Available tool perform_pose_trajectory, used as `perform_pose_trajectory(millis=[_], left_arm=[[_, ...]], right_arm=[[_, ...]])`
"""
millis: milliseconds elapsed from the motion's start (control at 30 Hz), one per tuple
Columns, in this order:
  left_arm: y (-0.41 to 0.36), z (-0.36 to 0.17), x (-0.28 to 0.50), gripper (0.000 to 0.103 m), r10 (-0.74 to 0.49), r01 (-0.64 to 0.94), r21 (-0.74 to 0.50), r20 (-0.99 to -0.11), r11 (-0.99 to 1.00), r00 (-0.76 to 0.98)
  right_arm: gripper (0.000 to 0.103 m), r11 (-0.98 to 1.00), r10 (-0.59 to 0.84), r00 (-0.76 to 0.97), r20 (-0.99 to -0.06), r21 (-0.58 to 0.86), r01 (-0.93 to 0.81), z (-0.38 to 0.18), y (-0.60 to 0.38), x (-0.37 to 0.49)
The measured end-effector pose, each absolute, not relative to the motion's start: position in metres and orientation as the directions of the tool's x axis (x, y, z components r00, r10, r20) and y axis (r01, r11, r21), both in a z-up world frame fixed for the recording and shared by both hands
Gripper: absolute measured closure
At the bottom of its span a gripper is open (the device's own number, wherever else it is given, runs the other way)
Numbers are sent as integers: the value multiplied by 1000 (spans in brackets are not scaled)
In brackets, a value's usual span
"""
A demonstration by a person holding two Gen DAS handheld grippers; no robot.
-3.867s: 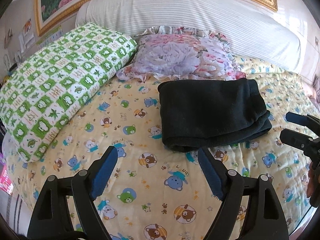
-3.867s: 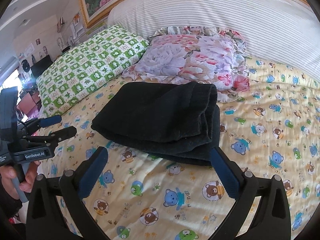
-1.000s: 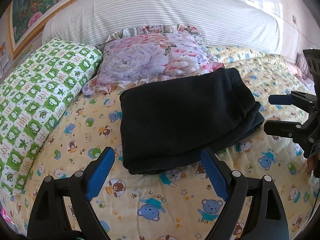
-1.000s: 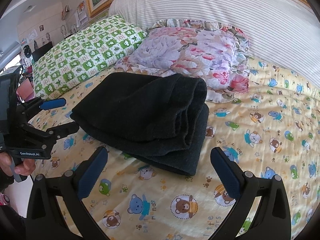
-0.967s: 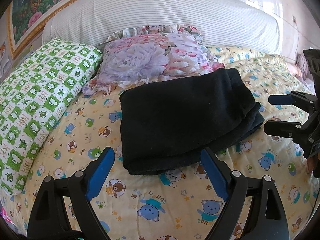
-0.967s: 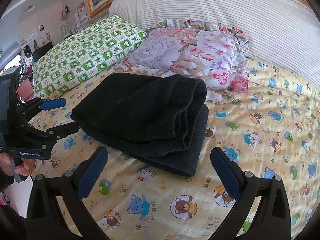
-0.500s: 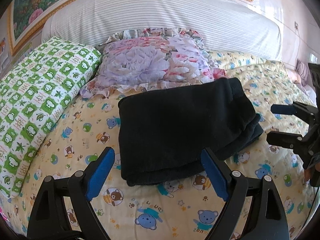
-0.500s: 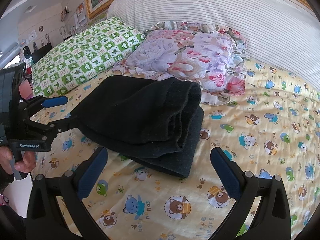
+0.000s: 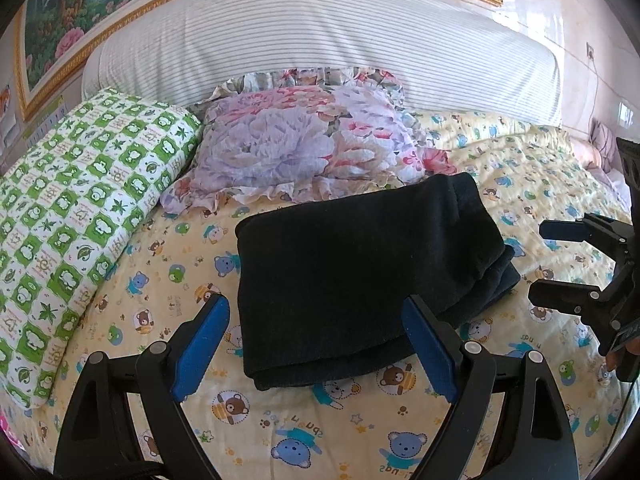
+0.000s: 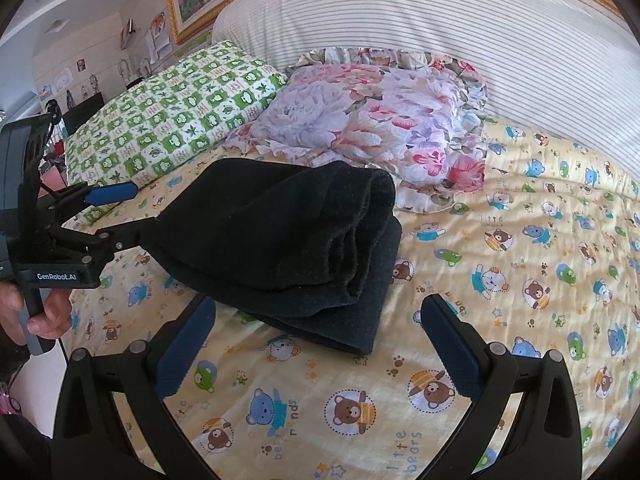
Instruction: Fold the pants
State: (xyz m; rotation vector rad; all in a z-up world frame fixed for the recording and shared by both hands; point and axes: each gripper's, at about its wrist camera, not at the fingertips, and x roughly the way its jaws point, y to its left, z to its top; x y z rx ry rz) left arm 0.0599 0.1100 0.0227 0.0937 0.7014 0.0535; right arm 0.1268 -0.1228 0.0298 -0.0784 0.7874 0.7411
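— Where are we on the fold?

— Looks nearly finished to me. The black pants lie in a compact stack of layers on the bed, just in front of the floral pillow. Maybe a last tidy-up remains, if anything.

— And the tools?

— The left hand-held gripper hovers spread wide at the stack's near edge, gripping nothing. The right hand-held gripper is spread too, empty, by the layered end.

— The room?

— Bear-print sheet, a green checked pillow, striped headboard, gilt-framed painting above.
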Motion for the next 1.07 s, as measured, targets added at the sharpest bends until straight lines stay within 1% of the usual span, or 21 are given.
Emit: perform_pose_trajectory(millis=[433,567,800,1067], left_arm=[[107,31,60,14,97,-25,121,-638,992,764],[102,28,61,14,112,-29,139,-644,990,757],[98,23,63,14,136,-44,155,-655,987,743],[96,18,65,14,149,-48,167,-676,985,722]], right_arm=[[1,745,583,475,-659,200,-636,41,-123,121],[1,737,603,457,-654,239,-632,39,-123,124],[1,729,611,433,-662,258,-634,28,-111,126],[1,733,634,429,-644,323,-598,23,-118,131]])
